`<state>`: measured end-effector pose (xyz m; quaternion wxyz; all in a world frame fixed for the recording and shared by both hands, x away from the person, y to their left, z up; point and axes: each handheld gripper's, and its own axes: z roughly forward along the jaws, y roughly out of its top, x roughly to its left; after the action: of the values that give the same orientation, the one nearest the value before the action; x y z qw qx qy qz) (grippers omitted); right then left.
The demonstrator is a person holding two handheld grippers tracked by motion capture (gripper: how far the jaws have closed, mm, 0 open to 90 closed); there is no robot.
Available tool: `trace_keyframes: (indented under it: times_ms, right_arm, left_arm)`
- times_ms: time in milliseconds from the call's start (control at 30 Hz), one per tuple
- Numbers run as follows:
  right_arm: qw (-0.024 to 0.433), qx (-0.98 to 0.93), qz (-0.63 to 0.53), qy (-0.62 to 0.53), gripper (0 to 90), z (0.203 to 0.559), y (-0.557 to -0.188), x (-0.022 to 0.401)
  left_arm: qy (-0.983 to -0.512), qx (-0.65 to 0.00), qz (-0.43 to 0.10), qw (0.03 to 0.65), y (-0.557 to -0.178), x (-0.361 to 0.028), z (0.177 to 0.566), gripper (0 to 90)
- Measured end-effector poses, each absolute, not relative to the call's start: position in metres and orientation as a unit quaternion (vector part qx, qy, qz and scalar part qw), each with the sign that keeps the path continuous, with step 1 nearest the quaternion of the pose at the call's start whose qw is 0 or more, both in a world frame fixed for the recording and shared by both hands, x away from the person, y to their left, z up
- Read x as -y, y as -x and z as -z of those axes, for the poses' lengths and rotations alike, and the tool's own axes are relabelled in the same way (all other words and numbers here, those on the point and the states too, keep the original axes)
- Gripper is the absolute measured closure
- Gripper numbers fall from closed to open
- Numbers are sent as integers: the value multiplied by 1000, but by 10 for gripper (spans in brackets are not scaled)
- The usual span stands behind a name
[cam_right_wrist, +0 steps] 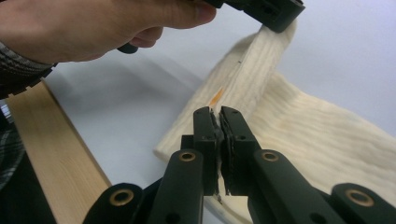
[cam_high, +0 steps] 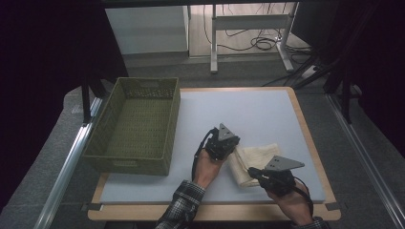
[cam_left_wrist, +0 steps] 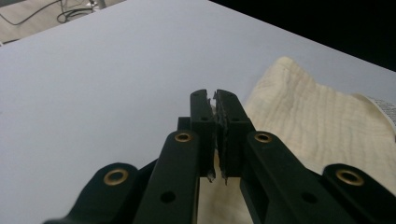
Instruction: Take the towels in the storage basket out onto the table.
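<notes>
A cream ribbed cloth (cam_high: 255, 156) lies folded on the white mat (cam_high: 239, 109), near its front right. My left gripper (cam_high: 234, 151) is shut on the cloth's left edge, and a strip of fabric shows between its jaws (cam_left_wrist: 215, 100). The cloth (cam_left_wrist: 317, 126) spreads out to that gripper's right. My right gripper (cam_high: 251, 171) is shut on the near edge of the cloth (cam_right_wrist: 303, 135), its jaws (cam_right_wrist: 215, 116) pinching the fold. In the right gripper view the left gripper (cam_right_wrist: 275, 18) holds a raised strip of the cloth above the mat.
A green woven basket (cam_high: 174, 129) stands empty on the table's left side, next to the mat. The wooden table edge (cam_high: 305, 129) frames the mat. Behind the table are desk legs and cables on the floor.
</notes>
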<state>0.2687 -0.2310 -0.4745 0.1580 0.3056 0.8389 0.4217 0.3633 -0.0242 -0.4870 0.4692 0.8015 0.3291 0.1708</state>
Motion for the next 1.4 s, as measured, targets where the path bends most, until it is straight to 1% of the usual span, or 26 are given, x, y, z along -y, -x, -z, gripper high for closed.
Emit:
trace_keyframes:
  times_ms: [300, 833, 1000, 1300, 1400]
  right_arm:
    - [170, -826, -418, -337, 859, 475, -269, 263]
    - [182, -810, -414, -373, 858, 476, -267, 302]
    - [180, -806, -408, -388, 858, 482, -268, 313]
    - [171, -811, -386, -406, 856, 504, -278, 316]
    - [168, -812, -384, -406, 856, 506, -279, 314]
  left_arm:
    - [-812, -309, -163, 467, -371, 56, 485, 865]
    - [-829, -277, -161, 459, -383, 112, 478, 863]
    - [-839, -272, -163, 442, -386, 128, 482, 862]
    - [-847, -283, -162, 420, -392, 134, 496, 855]
    - [-850, -282, -158, 416, -393, 135, 499, 838]
